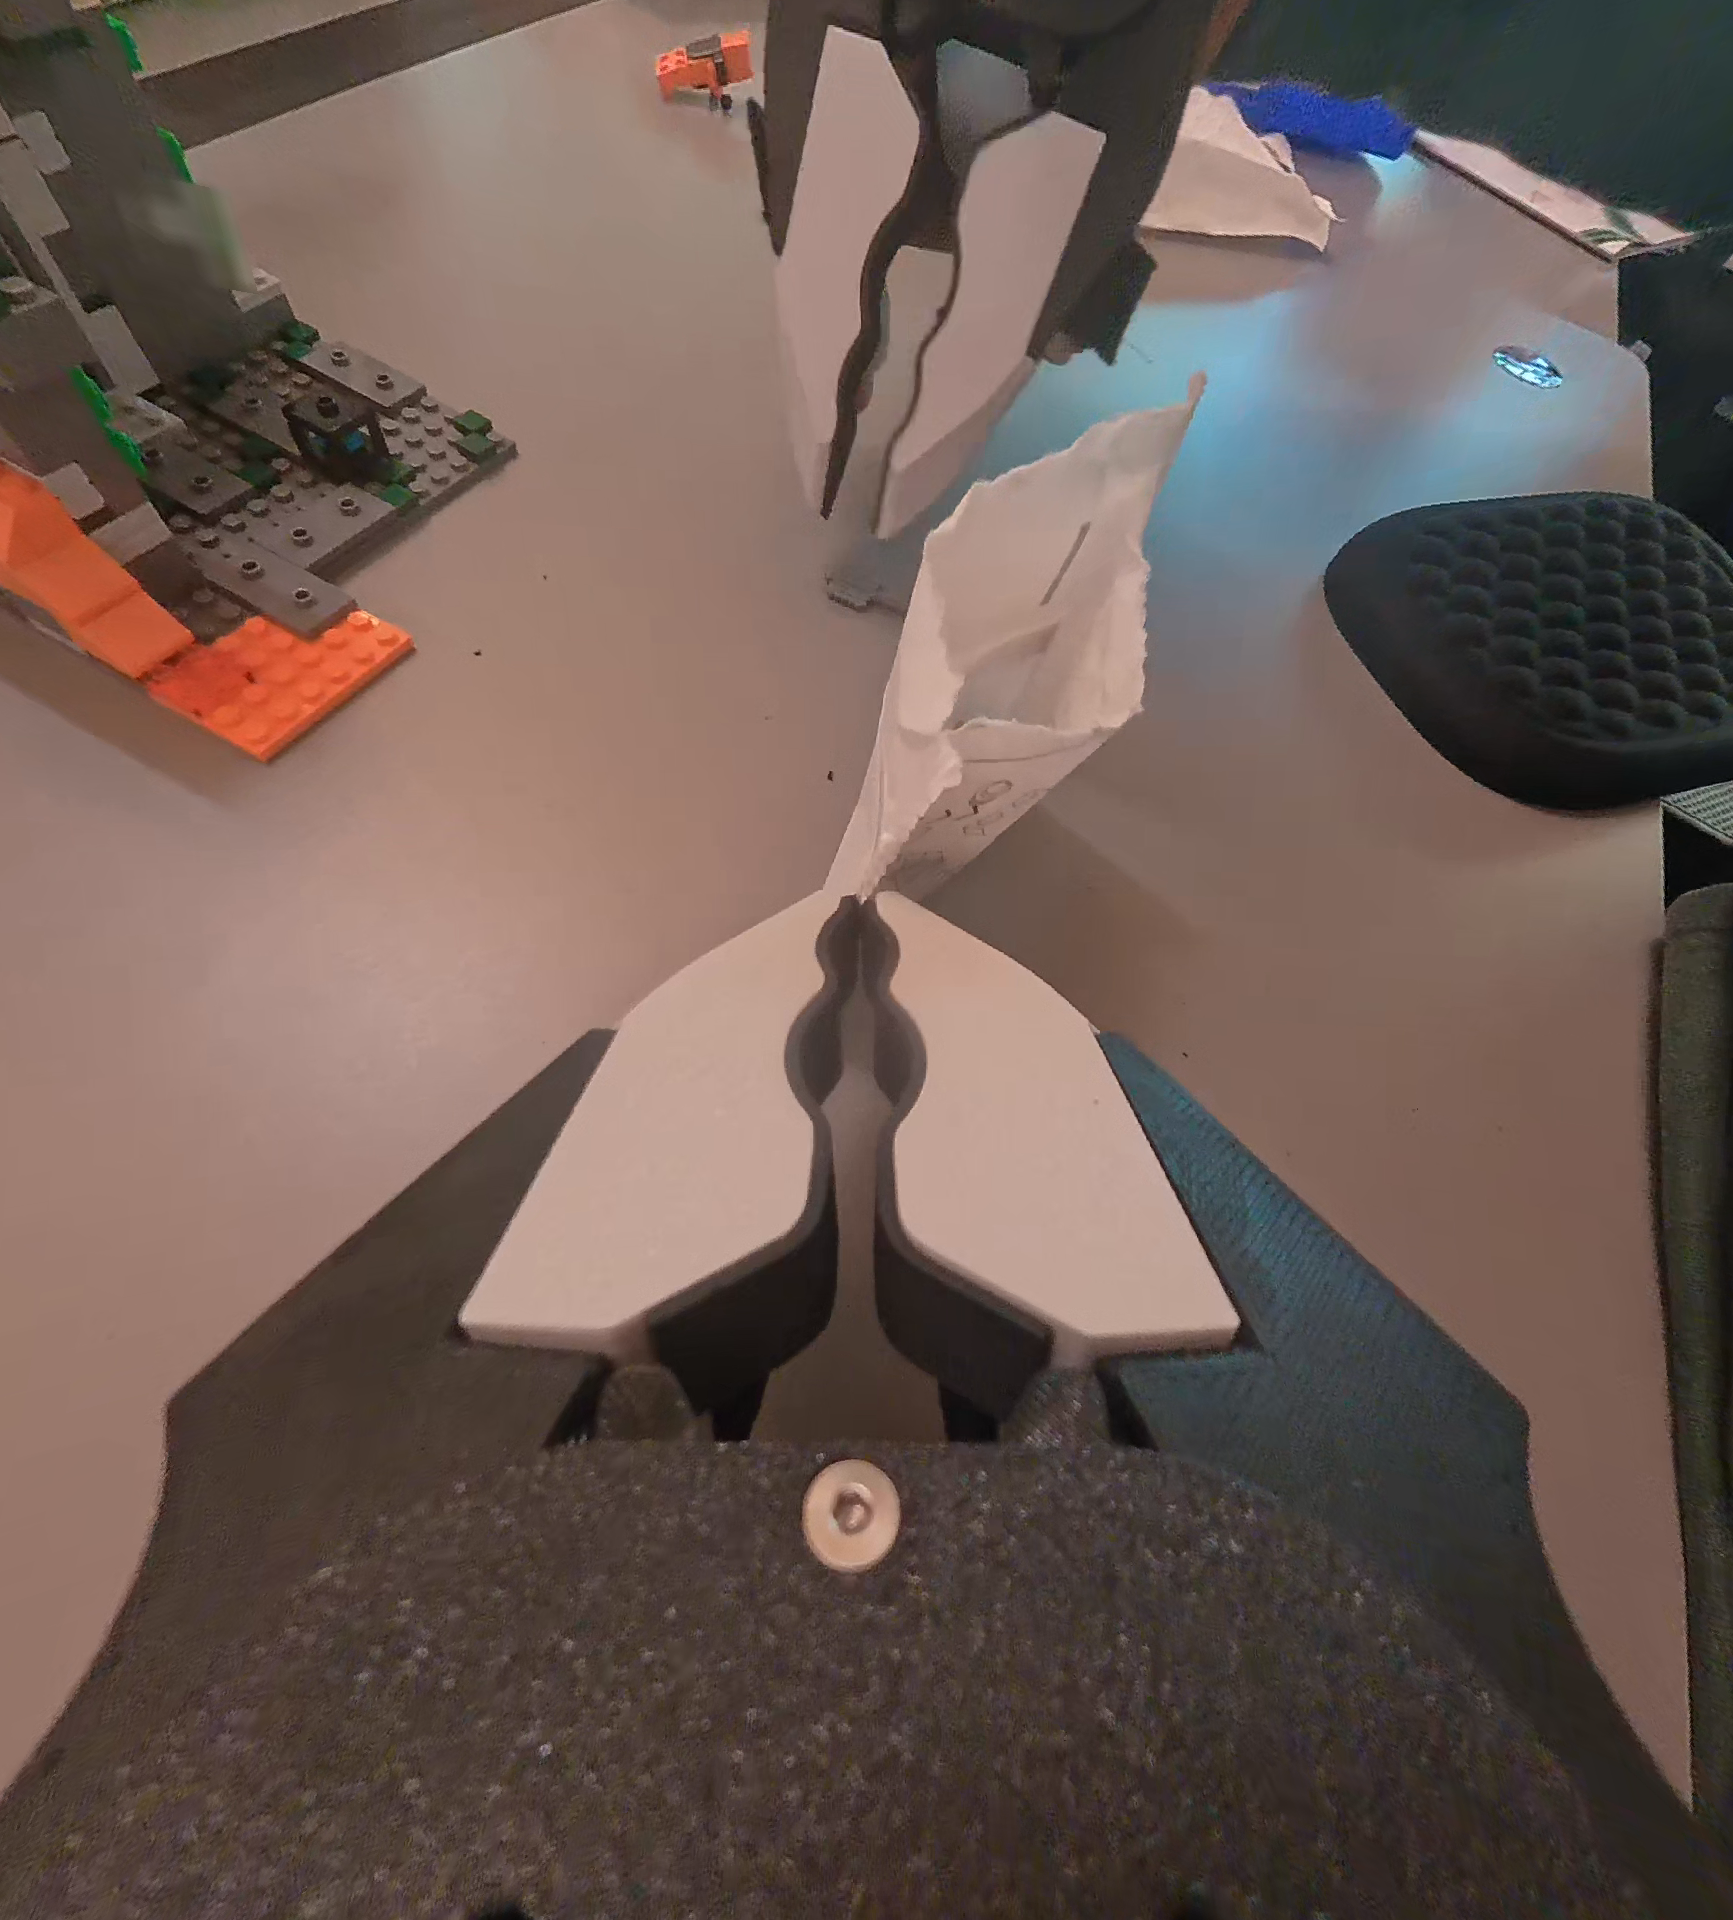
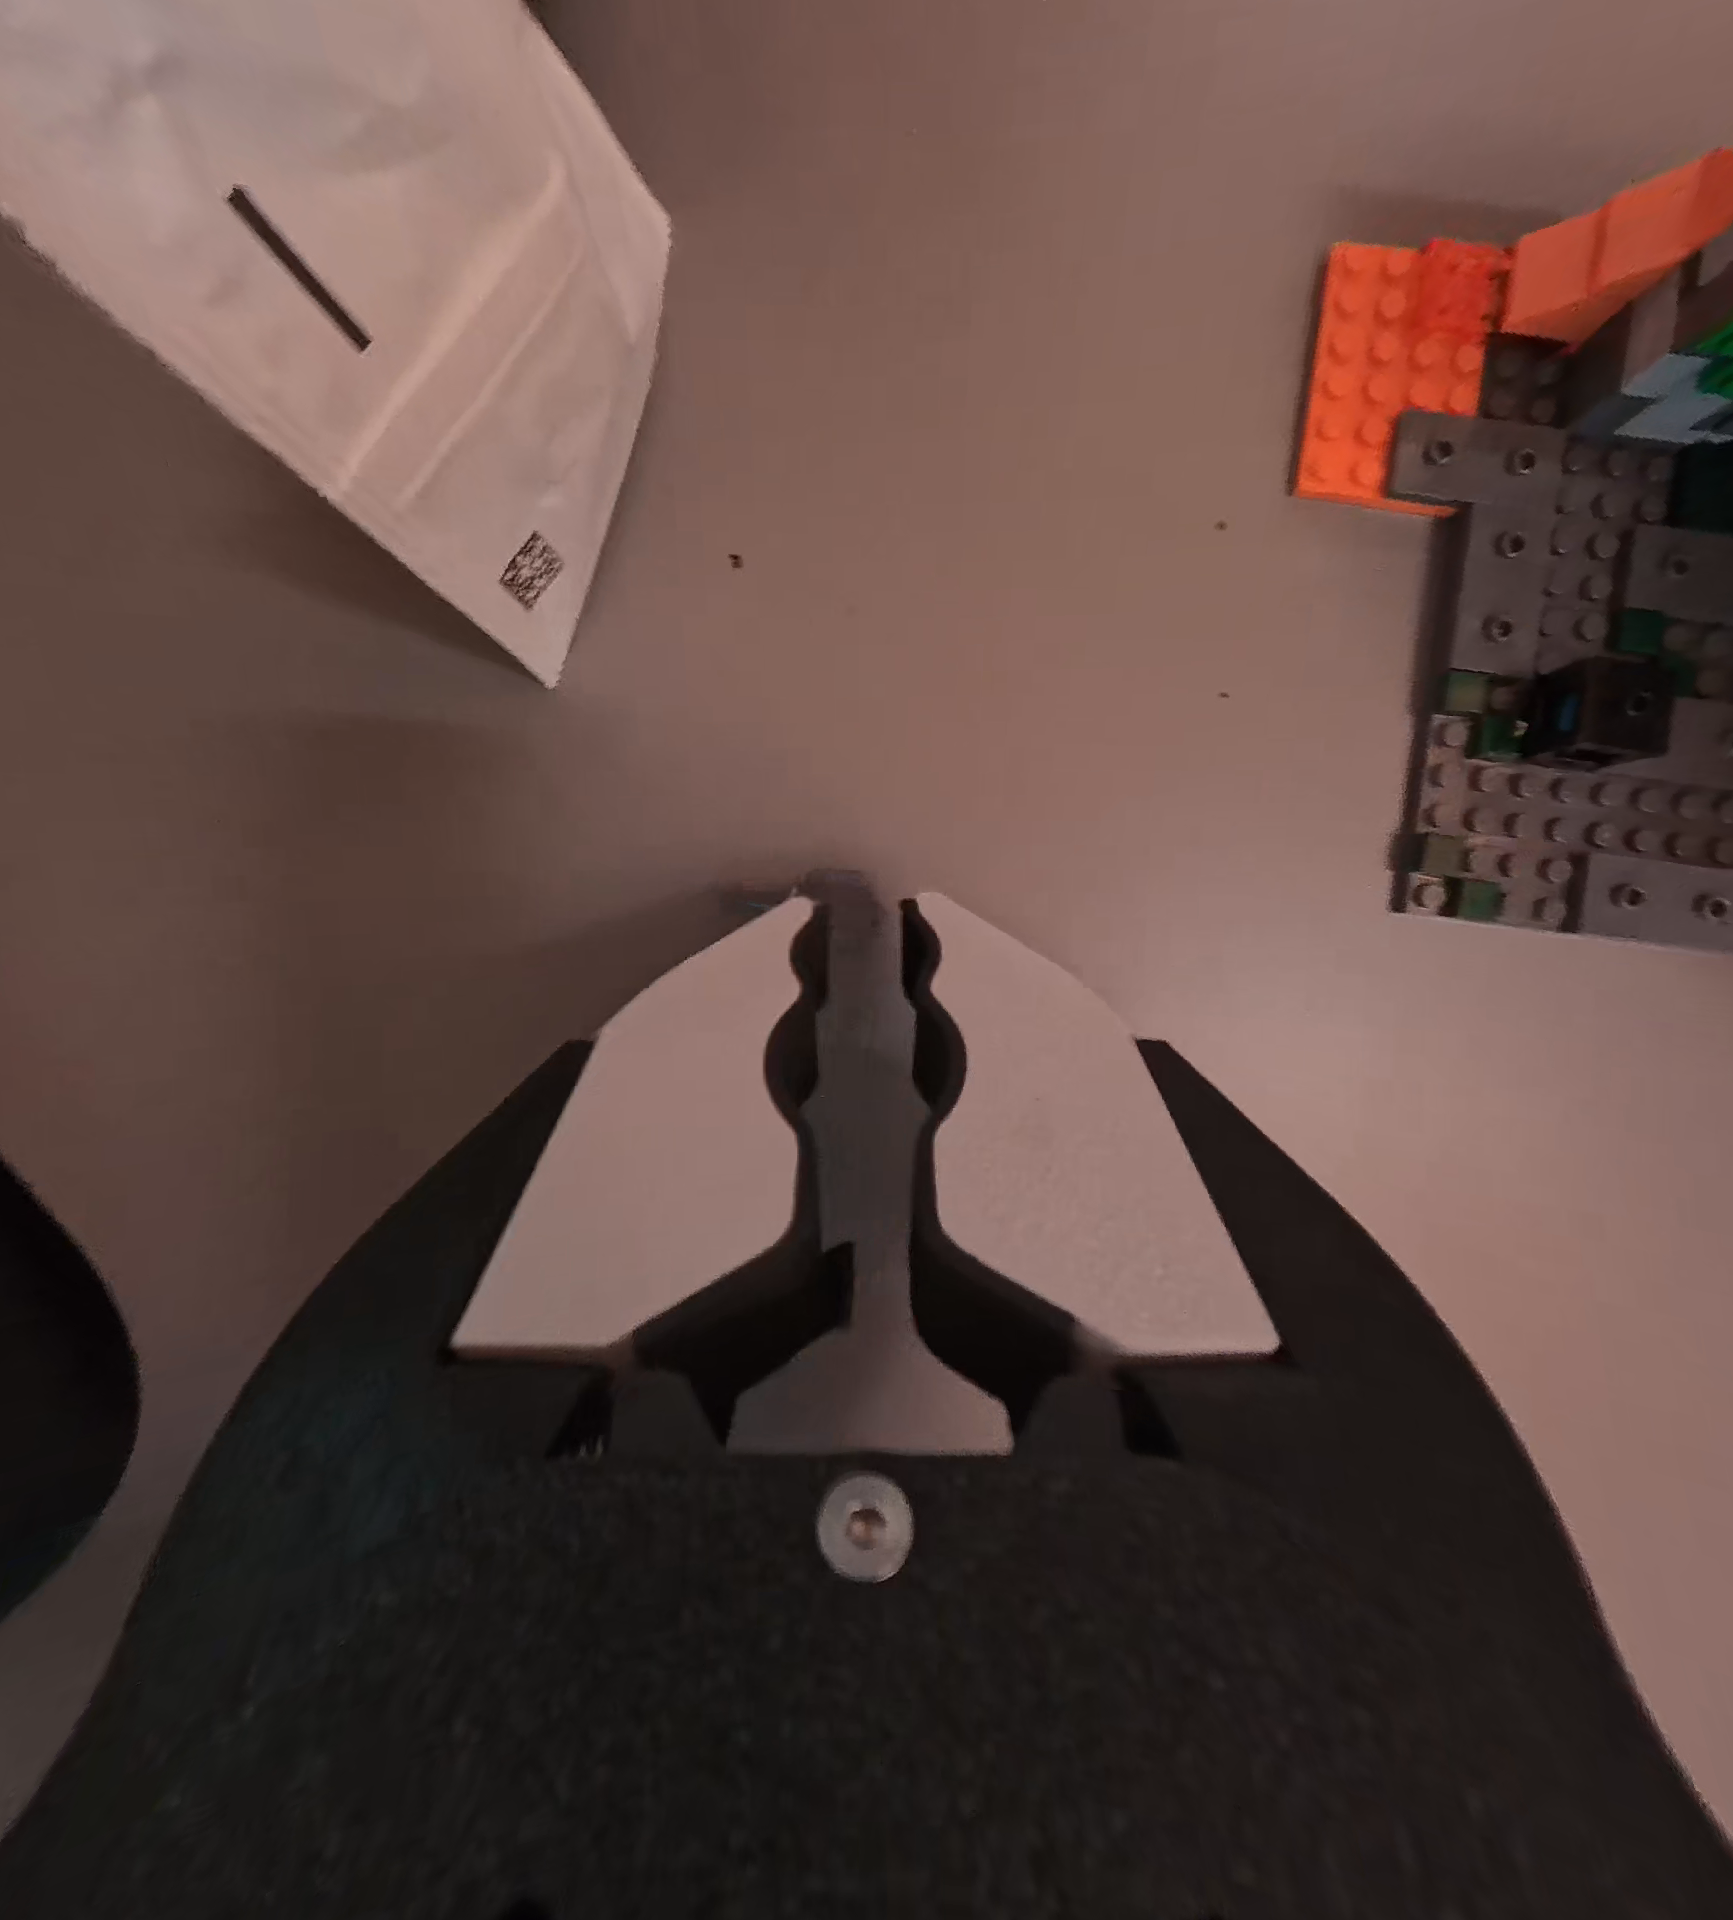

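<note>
My left gripper (image 1: pixel 863 904) is shut on the bottom corner of a torn white paper bag (image 1: pixel 1028 623), which stands up from the fingertips above the table (image 1: pixel 426 987). The same bag shows at the top left of the right wrist view (image 2: pixel 322 312). My right gripper (image 2: pixel 857 904) points straight down at the table with its jaws a little apart. A small grey brick piece (image 2: pixel 838 885) lies at its fingertips, against the left pad, with a gap to the right pad. In the left wrist view the right gripper (image 1: pixel 854 520) hangs just over that grey piece (image 1: pixel 857 587).
A brick model on grey and orange plates stands at the left (image 1: pixel 218 499) and shows at the right of the right wrist view (image 2: pixel 1568 675). A black mesh seat (image 1: pixel 1568 644) is at the right edge. More torn paper with a blue thing (image 1: pixel 1246 177) and small orange bricks (image 1: pixel 706 68) lie at the back. One gripper's finger ends stand about 15 cm off the other's.
</note>
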